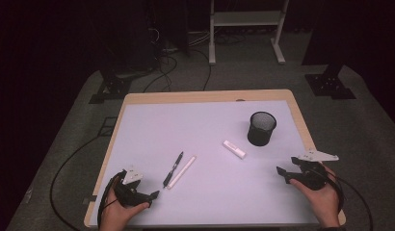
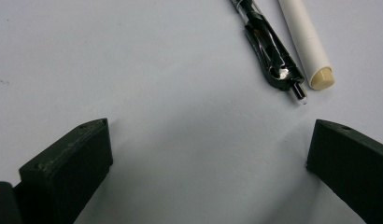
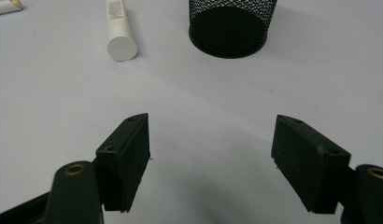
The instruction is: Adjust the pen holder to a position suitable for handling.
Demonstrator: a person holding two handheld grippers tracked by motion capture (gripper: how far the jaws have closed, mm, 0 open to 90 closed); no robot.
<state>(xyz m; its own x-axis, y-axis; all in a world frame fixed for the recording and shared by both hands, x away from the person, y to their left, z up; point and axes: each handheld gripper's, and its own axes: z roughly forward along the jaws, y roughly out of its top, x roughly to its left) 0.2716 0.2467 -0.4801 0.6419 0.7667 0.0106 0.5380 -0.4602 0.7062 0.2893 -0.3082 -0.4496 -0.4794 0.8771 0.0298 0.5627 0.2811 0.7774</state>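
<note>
A black pen (image 1: 173, 169) (image 2: 269, 51) and a long white stick (image 1: 182, 171) (image 2: 305, 42) lie side by side left of the table's middle. A short white tube (image 1: 234, 149) (image 3: 119, 29) lies near a black mesh cup (image 1: 261, 128) (image 3: 231, 23) that stands upright at the right. My left gripper (image 1: 152, 196) (image 2: 208, 158) rests at the front left, open and empty, just short of the pen's tip. My right gripper (image 1: 282, 174) (image 3: 210, 144) hovers at the front right, open and empty, pointing toward the cup and tube.
The white mat (image 1: 205, 144) covers a wood-edged table (image 1: 301, 120). Cables trail from both grippers over the table's front edge. Beyond the table stand dark stands and a white frame (image 1: 246, 29) on the floor.
</note>
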